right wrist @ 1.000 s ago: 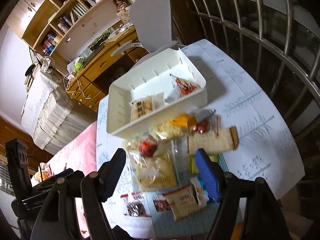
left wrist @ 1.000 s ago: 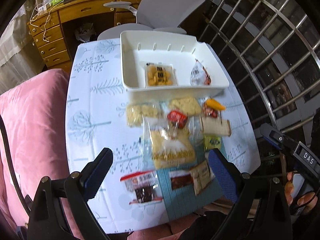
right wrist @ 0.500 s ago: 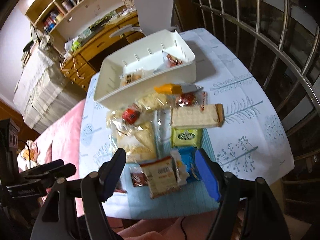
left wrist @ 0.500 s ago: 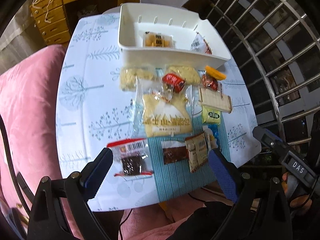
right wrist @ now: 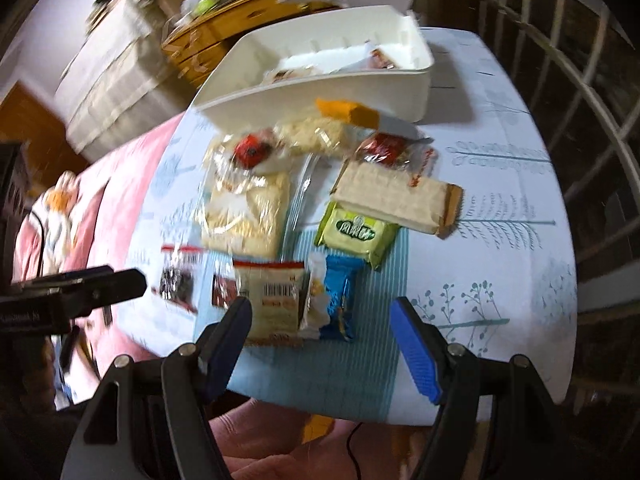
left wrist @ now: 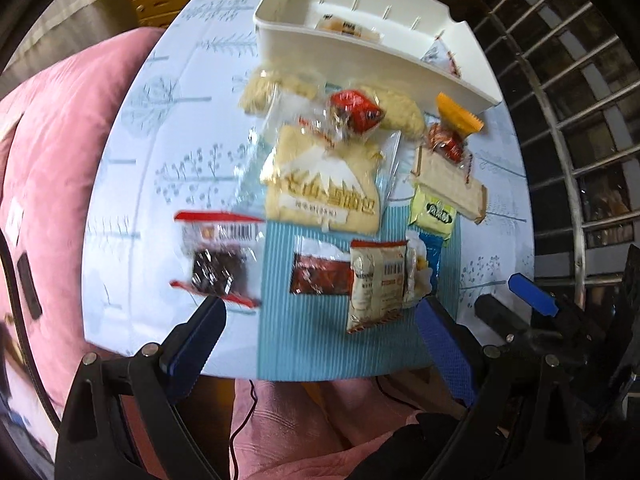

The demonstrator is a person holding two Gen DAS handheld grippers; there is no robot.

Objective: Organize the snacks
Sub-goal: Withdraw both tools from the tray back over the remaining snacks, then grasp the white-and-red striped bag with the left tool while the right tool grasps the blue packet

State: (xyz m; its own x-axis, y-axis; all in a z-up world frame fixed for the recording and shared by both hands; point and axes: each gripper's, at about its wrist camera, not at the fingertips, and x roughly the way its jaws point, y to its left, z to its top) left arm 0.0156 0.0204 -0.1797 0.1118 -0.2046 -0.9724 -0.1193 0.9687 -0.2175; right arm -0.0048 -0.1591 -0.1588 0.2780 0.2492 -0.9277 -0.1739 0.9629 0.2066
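Several wrapped snacks lie on a small table: a large yellow bread bag (left wrist: pixel 322 184), a red-edged dark snack pack (left wrist: pixel 218 258), a beige barcode packet (left wrist: pixel 378 280) (right wrist: pixel 274 300), a blue packet (right wrist: pixel 340 300), a green packet (right wrist: pixel 358 234) and a long wafer pack (right wrist: pixel 394 196). Behind them stands a white bin (left wrist: pixel 360 60) (right wrist: pixel 320 92) with two snacks inside. My left gripper (left wrist: pixel 320 344) hangs open above the table's near edge, nothing between its fingers. My right gripper (right wrist: pixel 322 340) is open too, above the blue and beige packets.
A teal ribbed mat (left wrist: pixel 320 340) lies under the nearest packets. A pink cushion (left wrist: pixel 52 160) borders the table on the left, a metal railing (left wrist: pixel 580 120) on the right. Wooden drawers (right wrist: pixel 248 24) stand behind. The person's lap (left wrist: pixel 320 432) is below the table edge.
Both grippers have sunk toward the table and rolled; the snacks look larger and the white bin has slid toward the top of each view. Both pairs of jaws kept the same width.
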